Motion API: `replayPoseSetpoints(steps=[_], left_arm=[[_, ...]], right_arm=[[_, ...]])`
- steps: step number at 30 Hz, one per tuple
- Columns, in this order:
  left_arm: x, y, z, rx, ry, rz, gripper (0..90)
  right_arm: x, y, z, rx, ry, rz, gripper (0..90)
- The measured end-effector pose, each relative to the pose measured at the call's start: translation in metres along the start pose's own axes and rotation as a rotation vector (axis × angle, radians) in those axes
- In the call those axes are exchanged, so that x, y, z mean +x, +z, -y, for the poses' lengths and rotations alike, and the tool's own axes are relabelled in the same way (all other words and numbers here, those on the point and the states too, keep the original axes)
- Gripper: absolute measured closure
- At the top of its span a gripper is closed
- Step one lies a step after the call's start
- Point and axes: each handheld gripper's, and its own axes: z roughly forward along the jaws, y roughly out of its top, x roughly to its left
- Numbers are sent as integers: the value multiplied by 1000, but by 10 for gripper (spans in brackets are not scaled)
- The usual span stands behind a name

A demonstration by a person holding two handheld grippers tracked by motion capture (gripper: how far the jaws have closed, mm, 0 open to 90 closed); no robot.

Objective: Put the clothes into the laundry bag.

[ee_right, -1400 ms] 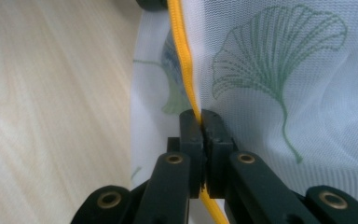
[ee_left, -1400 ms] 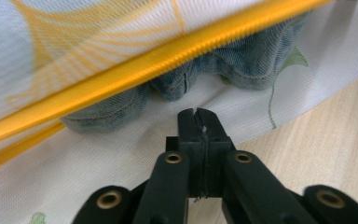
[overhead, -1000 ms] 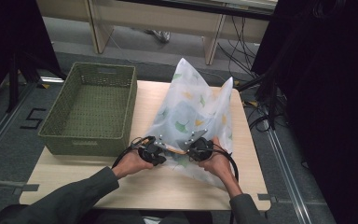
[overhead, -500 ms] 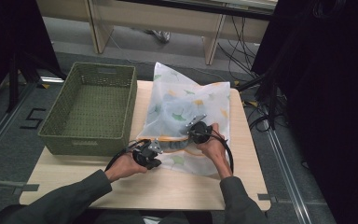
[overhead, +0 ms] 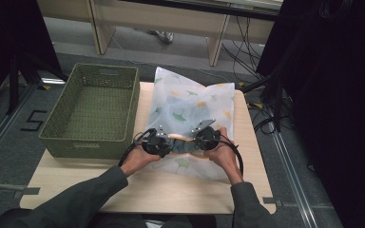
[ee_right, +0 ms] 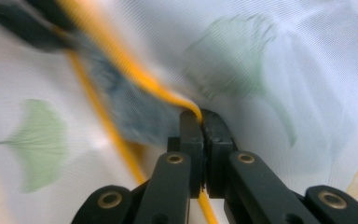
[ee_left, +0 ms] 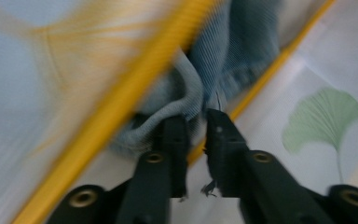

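One mesh bag [overhead: 192,111], white with green and orange leaf prints, lies flat on the wooden surface [overhead: 147,190] in the middle of the high view, its yellow-trimmed mouth toward the person. One blue cloth [overhead: 183,145] sits in that mouth, partly inside the bag. One empty green basket [overhead: 92,109] stands at centre left of the high view, just beside the bag.

Two claws work at the mouth, one in each hand. The left claw [overhead: 168,145] is at lower centre of the high view; in the left gripper view its jaws stand slightly apart, with a fold of the blue cloth [ee_left: 191,100] at their tips, though whether they grip it cannot be told. The right claw [overhead: 197,137], just right of the left one, is pressed together on the yellow trim [ee_right: 135,70], which runs up from between its jaws in the right gripper view.

Two dark sleeves [overhead: 81,199] enter from the bottom edge.
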Motion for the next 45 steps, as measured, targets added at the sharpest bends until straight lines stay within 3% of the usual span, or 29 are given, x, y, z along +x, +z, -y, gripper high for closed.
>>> replayPoseSetpoints(steps=[1,2,4,5,7,9,12,15,19,20,21,26,32,33,35,37,38,39,40,42,43,44,45], left_arm=[[2,3,-3,-9,15,-13,833],[4,7,-7,-9,11,-29,858],[7,13,-12,-27,-52,-28,890],[8,15,-13,-37,-72,-23,890],[6,18,-15,-36,-68,-31,890],[6,19,-13,-35,-70,-31,890],[6,16,-11,-44,-93,-13,875],[4,6,-8,-20,-60,11,823],[-4,-21,4,-8,14,45,760],[-5,-27,7,-14,22,51,750],[-6,-34,11,-28,14,53,733],[-6,-51,15,-33,18,68,682],[-2,-65,23,-21,7,85,649],[-2,-66,25,-13,-7,88,643],[-1,-69,27,-9,-7,100,634],[-2,-72,29,-21,-26,96,622],[-1,-74,30,-20,-18,102,619],[-2,-75,30,-22,-22,96,616],[-1,-77,30,-16,1,95,612],[-1,-78,31,-25,-16,100,598],[-1,-79,31,-23,-17,92,593],[-1,-80,31,-25,-25,92,587],[0,-80,31,-25,-12,96,583]], right_arm=[[5,-6,-2,2,25,3,895],[9,-11,-4,-2,15,-3,895],[16,-22,-9,-23,2,-43,896],[18,-25,-10,-32,-17,-42,896],[25,-30,-12,-30,-29,-60,896],[29,-26,-10,-21,-38,-97,896],[36,-3,0,54,-72,-126,895],[42,11,7,120,-62,-127,895],[39,12,10,122,-50,-119,891],[38,13,11,108,-76,-116,891],[38,12,12,123,-58,-113,891],[43,11,13,148,-72,-129,887],[41,5,16,142,-72,-91,838],[40,3,14,111,-98,-83,789],[45,-3,10,65,-88,-61,773],[49,-4,4,29,-151,-15,709],[52,-4,-1,-6,-156,17,689],[56,-2,-4,-8,-157,26,684],[58,-1,-6,-6,-163,39,675],[62,8,-12,14,-216,84,688],[63,11,-12,50,-217,102,726],[60,15,-14,48,-258,111,799],[61,14,-15,54,-210,91,866]])
